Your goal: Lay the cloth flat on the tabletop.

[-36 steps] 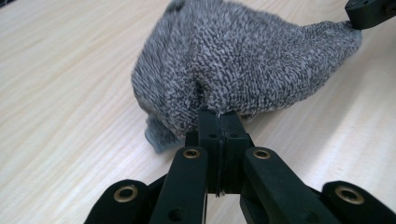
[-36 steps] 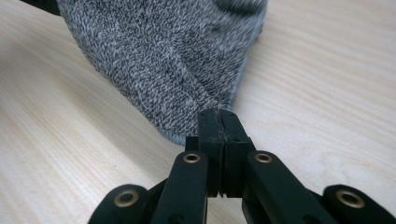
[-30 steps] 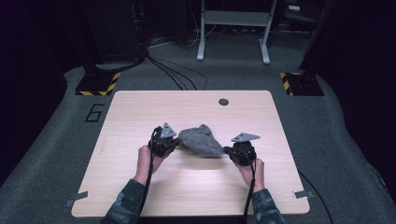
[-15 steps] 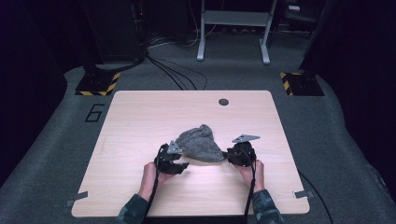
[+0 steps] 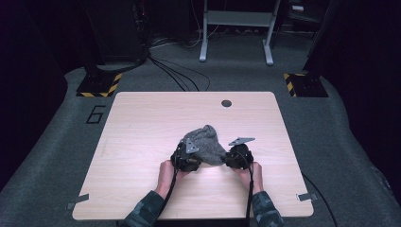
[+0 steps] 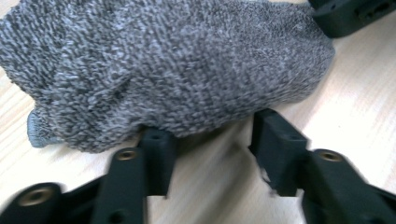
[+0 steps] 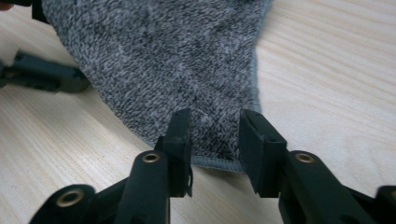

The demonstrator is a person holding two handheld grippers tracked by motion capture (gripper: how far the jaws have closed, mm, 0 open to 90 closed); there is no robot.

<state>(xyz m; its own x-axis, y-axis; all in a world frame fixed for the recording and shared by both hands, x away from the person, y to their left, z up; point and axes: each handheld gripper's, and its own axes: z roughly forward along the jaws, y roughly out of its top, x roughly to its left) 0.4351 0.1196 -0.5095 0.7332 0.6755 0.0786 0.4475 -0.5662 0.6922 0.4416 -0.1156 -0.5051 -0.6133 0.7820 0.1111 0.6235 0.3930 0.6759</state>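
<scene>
A grey fuzzy knitted cloth [image 5: 205, 142] lies bunched on the light wooden table [image 5: 142, 123], near its front middle. My left gripper [image 5: 190, 158] sits at the cloth's near-left edge. In the left gripper view it [image 6: 210, 140] stands open, its jaws just at the rim of the cloth [image 6: 177, 65], with bare table between them. My right gripper [image 5: 235, 158] is at the cloth's near-right corner. In the right gripper view it [image 7: 215, 135] is pinched on the hemmed corner of the cloth [image 7: 177, 56], which puckers between the jaws.
A dark round hole [image 5: 226, 103] sits near the table's far edge. The right gripper's black body [image 6: 345, 16] shows beyond the cloth in the left gripper view. Grey carpet, cables and a metal stand [image 5: 236, 28] lie past the table.
The left gripper let go of the cloth's left side, drew back toward the person, then moved right to the cloth's near edge. The right gripper kept its hold and barely moved.
</scene>
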